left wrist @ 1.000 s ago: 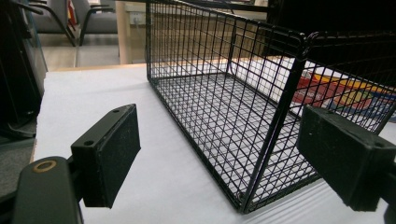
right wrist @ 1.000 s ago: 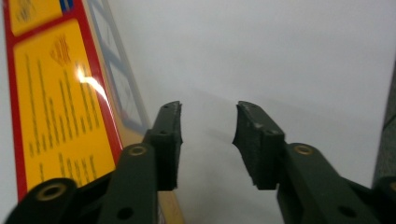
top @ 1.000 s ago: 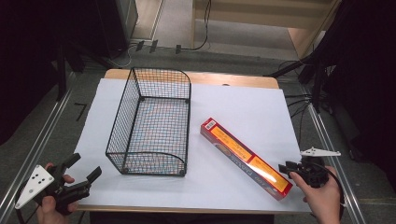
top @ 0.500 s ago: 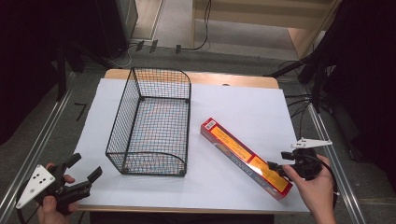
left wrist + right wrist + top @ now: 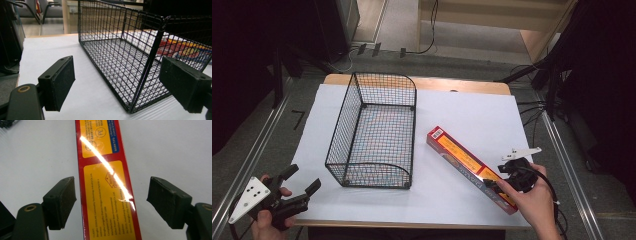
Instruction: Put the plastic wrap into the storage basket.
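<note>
White sheeting covers the desk, which stands on a grey floor with dark equipment and cables around it. On the sheet, left of centre, I see a black wire basket standing upright with its long axis running away from me. To its right lies a long red and yellow box, flat on the sheet and set diagonally, its far end near the basket and its near end toward the right front corner of the desk. My right claw is positioned over the near end of that box; its jaws have just been opening, and they now stand spread. In the right gripper view the box runs up between the two pads, with white sheet visible on both sides, so neither pad presses on it. My left claw hangs at the front left corner of the desk, well apart from the box, with its jaws spread and nothing between them. In the left gripper view its pads point toward the near corner of the basket, through whose mesh the box is visible beyond.
</note>
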The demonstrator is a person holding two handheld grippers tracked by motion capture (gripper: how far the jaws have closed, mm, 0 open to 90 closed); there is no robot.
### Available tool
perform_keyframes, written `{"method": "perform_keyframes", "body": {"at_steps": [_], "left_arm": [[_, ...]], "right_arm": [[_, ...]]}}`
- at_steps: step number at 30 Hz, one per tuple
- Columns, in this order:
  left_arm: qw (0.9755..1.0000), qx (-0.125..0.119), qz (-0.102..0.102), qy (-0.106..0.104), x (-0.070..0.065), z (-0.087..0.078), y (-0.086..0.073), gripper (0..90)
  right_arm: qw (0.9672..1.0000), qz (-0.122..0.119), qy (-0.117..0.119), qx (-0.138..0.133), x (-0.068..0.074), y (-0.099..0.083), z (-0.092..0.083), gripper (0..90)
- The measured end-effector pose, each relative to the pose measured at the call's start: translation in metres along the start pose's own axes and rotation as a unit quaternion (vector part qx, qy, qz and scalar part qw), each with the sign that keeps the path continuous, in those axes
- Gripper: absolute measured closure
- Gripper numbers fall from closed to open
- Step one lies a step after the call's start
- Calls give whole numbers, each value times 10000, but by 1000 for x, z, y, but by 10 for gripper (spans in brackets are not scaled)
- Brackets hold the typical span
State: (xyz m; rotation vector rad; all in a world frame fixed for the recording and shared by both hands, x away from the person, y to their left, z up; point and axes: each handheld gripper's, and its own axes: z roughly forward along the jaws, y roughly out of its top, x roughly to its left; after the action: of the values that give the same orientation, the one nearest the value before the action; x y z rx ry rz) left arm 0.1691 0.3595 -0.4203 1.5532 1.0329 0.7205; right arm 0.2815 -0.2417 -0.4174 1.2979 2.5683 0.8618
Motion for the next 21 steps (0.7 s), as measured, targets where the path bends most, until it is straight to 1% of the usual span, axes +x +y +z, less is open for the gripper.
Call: {"method": "perform_keyframes", "body": {"at_steps": [1, 2, 9, 11, 12, 14, 16, 21], "left_arm": [[10000, 0, -3, -3, 0, 0, 0, 139], [10000, 5, 1, -2, 0, 0, 0, 139], [10000, 9, -17, 15, 0, 0, 0, 138], [10000, 10, -25, 29, 0, 0, -1, 139], [10000, 12, -24, 40, 0, 0, -1, 139], [10000, 21, 3, 37, 0, 0, -1, 139], [10000, 25, 27, 29, -1, 1, -1, 139], [10000, 38, 45, 40, -1, 1, -1, 139]], "right_arm": [[10000, -60, 15, 64, 3, 2, 4, 228], [10000, -60, 15, 64, 3, 2, 4, 228], [9992, -226, -34, 339, 11, 12, 19, 235], [9988, -238, -51, 420, 12, 16, 24, 237], [9986, -204, -71, 480, 13, 17, 25, 237], [9983, -222, -108, 519, 14, 21, 29, 243], [9979, -228, -136, 595, 15, 27, 32, 265], [9971, -189, -170, 714, 15, 34, 37, 293]]}}
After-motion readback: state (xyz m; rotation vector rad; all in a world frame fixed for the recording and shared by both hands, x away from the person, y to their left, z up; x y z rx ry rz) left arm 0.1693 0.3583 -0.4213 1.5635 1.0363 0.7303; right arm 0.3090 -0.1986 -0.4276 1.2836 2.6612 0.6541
